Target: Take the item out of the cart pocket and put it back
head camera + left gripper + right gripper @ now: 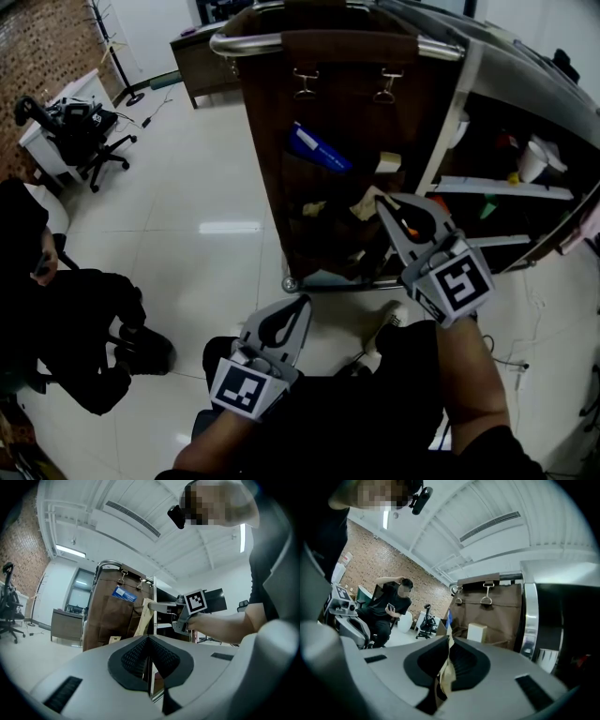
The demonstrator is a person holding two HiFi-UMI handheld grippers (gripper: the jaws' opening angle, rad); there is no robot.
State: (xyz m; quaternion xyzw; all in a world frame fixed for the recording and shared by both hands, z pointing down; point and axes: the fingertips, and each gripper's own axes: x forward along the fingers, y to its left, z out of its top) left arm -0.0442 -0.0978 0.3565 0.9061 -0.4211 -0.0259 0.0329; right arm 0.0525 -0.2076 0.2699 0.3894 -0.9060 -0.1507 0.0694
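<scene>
Right gripper (382,201): jaws clamped on tan paper packet (446,674) beside cart pocket (314,202), probably for reinsertion. Left gripper (303,302): jaws closed, empty, idle.

Two grippers in play, left gripper (298,305) and right gripper (384,203); one cart (262,122), two clips (304,82), one blue packet (319,150), one tan packet (446,670).

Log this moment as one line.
right gripper: shut on paper packet | at cart pocket | left gripper: shut, empty
</scene>
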